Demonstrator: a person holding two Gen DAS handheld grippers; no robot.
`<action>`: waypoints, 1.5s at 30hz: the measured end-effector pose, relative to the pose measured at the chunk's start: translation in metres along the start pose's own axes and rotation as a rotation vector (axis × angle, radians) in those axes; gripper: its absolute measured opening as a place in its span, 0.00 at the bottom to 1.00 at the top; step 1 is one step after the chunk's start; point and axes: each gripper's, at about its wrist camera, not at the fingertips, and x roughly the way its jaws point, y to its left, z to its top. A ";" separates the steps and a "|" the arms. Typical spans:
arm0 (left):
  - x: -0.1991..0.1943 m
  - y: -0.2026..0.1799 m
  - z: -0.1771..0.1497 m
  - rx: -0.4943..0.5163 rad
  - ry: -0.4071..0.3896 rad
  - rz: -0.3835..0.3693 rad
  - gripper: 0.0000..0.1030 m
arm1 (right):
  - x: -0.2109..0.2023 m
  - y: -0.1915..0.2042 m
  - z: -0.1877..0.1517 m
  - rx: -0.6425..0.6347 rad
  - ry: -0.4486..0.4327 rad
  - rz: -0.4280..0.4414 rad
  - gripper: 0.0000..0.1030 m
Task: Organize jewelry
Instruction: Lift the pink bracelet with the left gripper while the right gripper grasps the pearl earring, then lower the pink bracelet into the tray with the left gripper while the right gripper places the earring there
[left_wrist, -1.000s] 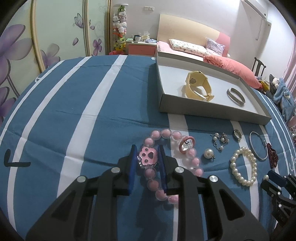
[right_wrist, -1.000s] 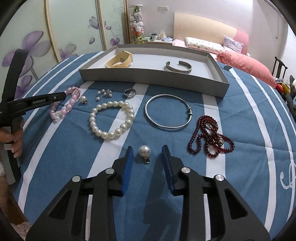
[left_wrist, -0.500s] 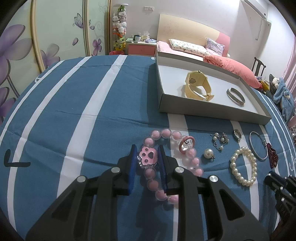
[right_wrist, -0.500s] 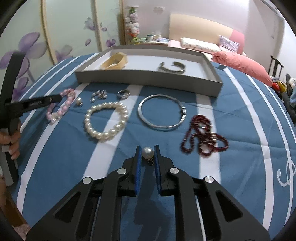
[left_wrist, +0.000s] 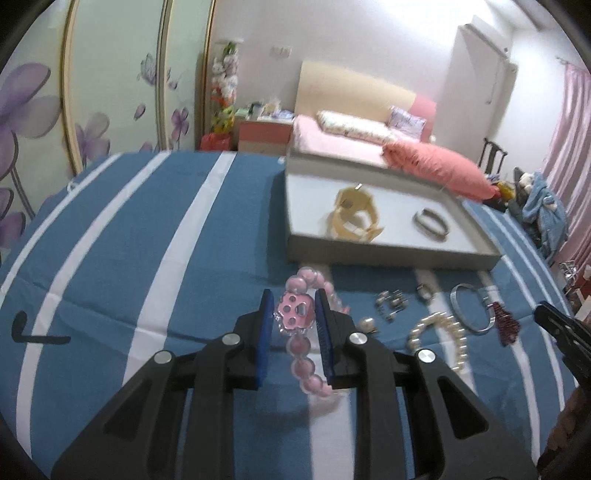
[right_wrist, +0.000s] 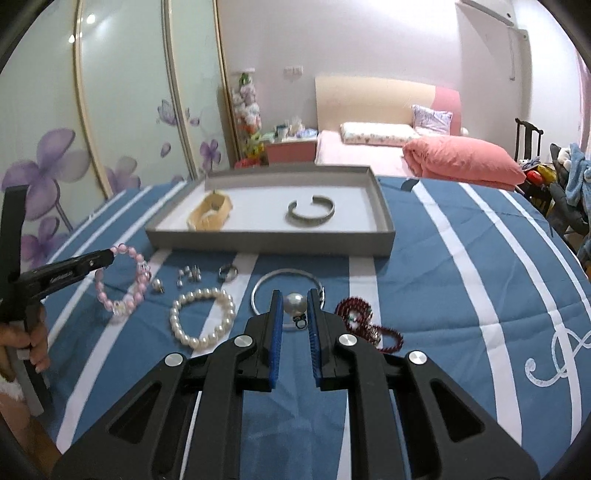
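Both lifts are new: left claw pinches the pink bracelet; right claw grips the pearl pendant; tray waits ahead.

A home bedroom: bed, pink pillow, floral wardrobe doors.

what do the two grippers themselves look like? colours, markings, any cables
Both match: the left gripper and right gripper have matte black angular bodies with triangular cut-outs, round silver pivot screws and blue ribbed finger pads. Seen side-on, the left one carries small white lettering, unreadable. No cables visible.
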 end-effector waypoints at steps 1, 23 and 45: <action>-0.006 -0.003 0.001 0.005 -0.017 -0.009 0.22 | -0.002 0.000 0.001 0.004 -0.014 0.000 0.14; -0.083 -0.044 0.011 0.040 -0.263 -0.103 0.22 | -0.032 0.008 0.021 0.035 -0.273 -0.004 0.14; -0.072 -0.058 0.033 0.039 -0.333 -0.092 0.22 | -0.021 0.010 0.052 0.014 -0.372 -0.019 0.14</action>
